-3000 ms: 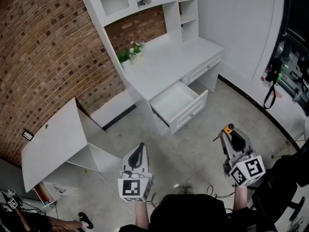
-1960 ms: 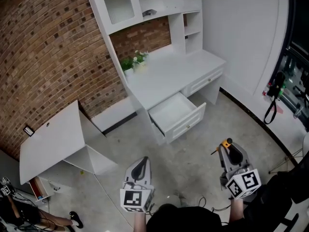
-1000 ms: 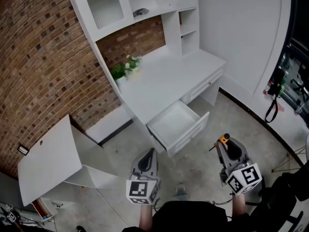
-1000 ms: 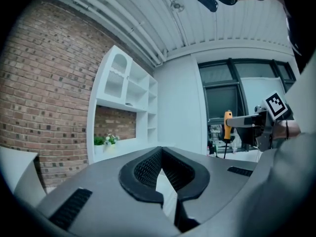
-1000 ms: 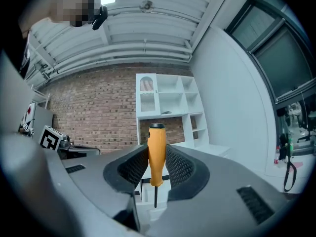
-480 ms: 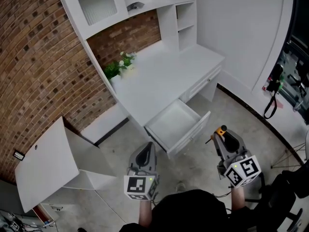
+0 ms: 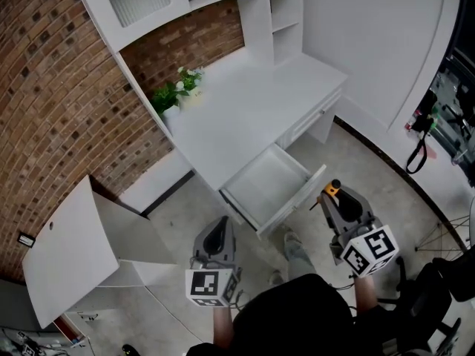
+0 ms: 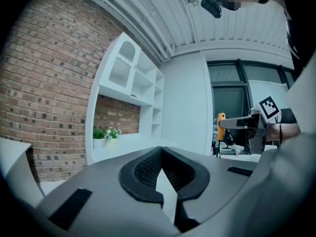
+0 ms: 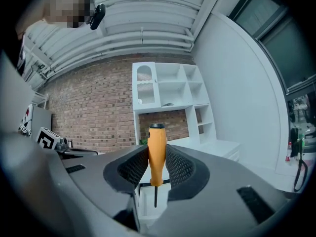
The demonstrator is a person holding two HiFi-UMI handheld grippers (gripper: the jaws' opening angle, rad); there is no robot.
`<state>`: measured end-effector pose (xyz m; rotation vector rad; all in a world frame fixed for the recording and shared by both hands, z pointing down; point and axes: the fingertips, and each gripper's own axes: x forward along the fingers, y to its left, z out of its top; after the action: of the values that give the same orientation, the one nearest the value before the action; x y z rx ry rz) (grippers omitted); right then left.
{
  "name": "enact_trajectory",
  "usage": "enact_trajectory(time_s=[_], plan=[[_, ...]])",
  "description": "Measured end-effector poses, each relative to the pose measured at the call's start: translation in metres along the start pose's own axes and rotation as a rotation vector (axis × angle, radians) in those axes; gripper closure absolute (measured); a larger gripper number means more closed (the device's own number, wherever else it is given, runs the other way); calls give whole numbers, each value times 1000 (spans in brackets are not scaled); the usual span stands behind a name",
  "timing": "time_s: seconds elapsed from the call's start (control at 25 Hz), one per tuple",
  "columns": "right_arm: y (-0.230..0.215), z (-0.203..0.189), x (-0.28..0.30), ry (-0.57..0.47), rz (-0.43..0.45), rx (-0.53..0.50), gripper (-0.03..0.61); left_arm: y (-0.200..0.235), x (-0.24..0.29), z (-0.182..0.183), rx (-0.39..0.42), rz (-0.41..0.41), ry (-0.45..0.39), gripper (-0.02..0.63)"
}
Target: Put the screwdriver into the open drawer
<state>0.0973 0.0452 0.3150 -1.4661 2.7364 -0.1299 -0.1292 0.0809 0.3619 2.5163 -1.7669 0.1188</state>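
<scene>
The white desk's drawer (image 7: 298,198) stands pulled out and looks bare inside. My right gripper (image 7: 335,199) hovers just right of the drawer's front and is shut on the screwdriver (image 7: 333,190). In the right gripper view the orange handle (image 9: 157,152) stands upright between the pads (image 9: 180,168), with the black shaft pointing down. My left gripper (image 7: 219,230) hangs over the floor, below and left of the drawer. Its jaws are shut with nothing between them (image 8: 161,149). The left gripper view also shows the screwdriver (image 8: 220,127) off to the right.
A small potted plant (image 7: 174,91) sits at the back left of the desk top (image 7: 245,110), against the brick wall (image 7: 59,102). A white cabinet with an open door (image 7: 63,251) stands on the left. My shoe (image 7: 293,247) is on the concrete floor. Black straps (image 7: 415,154) hang at the right.
Both grippers have come closer to the desk, and the drawer now lies right next to the right gripper. The screwdriver stays clamped; the left jaws stay shut.
</scene>
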Motion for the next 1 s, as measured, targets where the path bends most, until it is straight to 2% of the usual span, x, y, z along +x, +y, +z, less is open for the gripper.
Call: enact_trajectory(time_s=[0.4, 0.76, 1.0], plan=[[-44, -20, 83, 58, 86, 47, 468, 22, 75, -16, -36, 53, 75, 606], [-91, -50, 161, 195, 194, 94, 468, 26, 151, -38, -116, 89, 152, 604], [-107, -83, 197, 307, 264, 111, 468, 24, 188, -67, -162, 103, 229, 604]])
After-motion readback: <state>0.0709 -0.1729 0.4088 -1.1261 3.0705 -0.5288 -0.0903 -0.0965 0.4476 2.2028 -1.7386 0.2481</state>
